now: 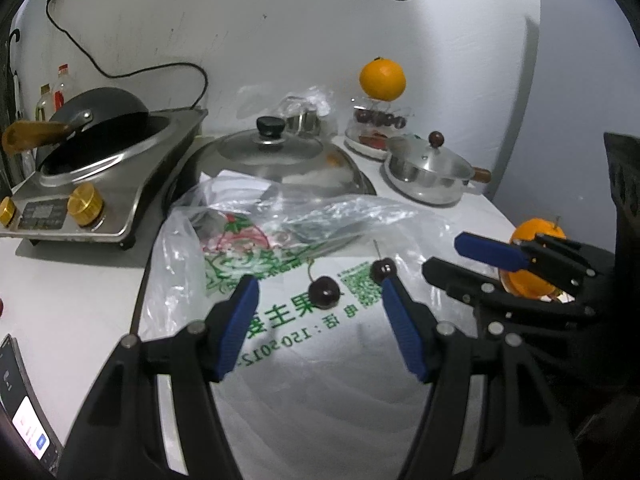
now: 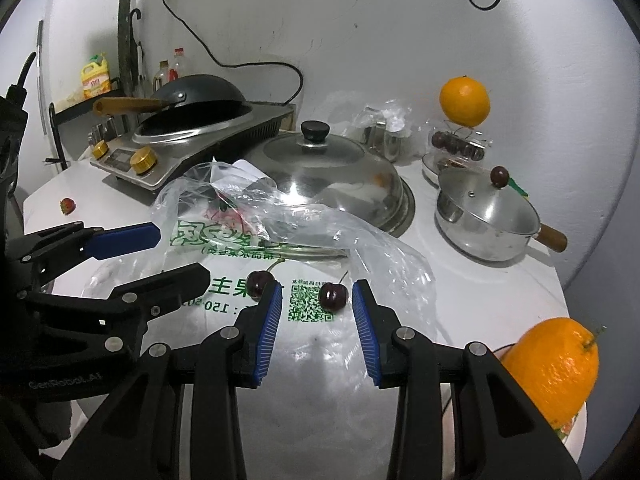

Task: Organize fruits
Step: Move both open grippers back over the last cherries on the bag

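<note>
We held a hand-held gripper in each hand over a white bench [image 2: 500, 280]. The left hand-held gripper [image 1: 316, 300] had its ribbed blue pads standing well apart, with nothing pressed between them; a round, glossy dark cherry [image 1: 326, 291] with a thin stem lay in the gap, touching neither pad. The right hand-held gripper [image 2: 316, 300] stood narrower but also unclosed, and a second dark cherry [image 2: 332, 297] sat between its ribbed pads, clear of both. Both cherries rested on a crinkled clear plastic bag [image 2: 360, 236] printed with green characters and a square code, spread flat on the bench.

Just right of the right gripper we saw a dimpled orange [image 2: 554, 364] sitting on a pale plate [image 2: 578, 436] at the near edge. A second smooth orange [image 2: 464, 101] perched at the back on a clear plastic box [image 2: 460, 142] that held more dark cherries. In front of that box stood a small shiny steel pot [image 2: 486, 220] with a wooden handle and a round dark knob on its lid. A broad domed steel lid [image 2: 332, 176] with a black knob lay behind the bag. Further left, a black wok [image 2: 196, 98] with a wooden handle sat tilted on a brushed-metal induction cooker [image 2: 168, 152] with brass-coloured dials. A lone red strawberry [image 2: 67, 205] lay on the bench at the far left.
</note>
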{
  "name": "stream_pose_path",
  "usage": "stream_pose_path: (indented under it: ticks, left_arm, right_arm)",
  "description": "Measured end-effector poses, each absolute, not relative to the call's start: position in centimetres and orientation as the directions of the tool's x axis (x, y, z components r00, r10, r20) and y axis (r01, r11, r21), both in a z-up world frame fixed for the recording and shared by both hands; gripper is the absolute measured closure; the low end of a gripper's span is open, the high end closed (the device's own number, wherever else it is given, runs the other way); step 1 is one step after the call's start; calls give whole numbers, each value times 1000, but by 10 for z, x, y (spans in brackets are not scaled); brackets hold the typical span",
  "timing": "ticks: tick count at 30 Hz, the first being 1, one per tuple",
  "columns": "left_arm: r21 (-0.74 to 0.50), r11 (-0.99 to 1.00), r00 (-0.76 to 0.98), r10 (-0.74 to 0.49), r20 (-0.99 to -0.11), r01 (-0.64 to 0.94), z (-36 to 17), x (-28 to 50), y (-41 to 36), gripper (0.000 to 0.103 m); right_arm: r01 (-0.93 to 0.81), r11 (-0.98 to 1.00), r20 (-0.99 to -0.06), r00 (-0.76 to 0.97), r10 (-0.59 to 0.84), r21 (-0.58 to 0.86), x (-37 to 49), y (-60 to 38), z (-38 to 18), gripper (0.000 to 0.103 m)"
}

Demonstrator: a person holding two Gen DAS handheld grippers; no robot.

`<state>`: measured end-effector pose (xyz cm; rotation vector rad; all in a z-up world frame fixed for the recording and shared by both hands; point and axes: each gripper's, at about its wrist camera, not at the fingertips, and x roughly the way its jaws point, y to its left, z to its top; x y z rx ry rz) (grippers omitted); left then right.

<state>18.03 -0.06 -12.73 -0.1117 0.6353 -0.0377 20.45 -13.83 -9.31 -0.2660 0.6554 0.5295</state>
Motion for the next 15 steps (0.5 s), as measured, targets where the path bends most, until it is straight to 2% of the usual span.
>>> stream_pose_path:
  ticks: [15]
  left_arm:
    - [-130, 991, 777, -72, -625, -13, -147, 205, 13, 37]
  right_arm:
    - [-533, 844, -689, 632, 356, -52, 236, -125, -115, 64]
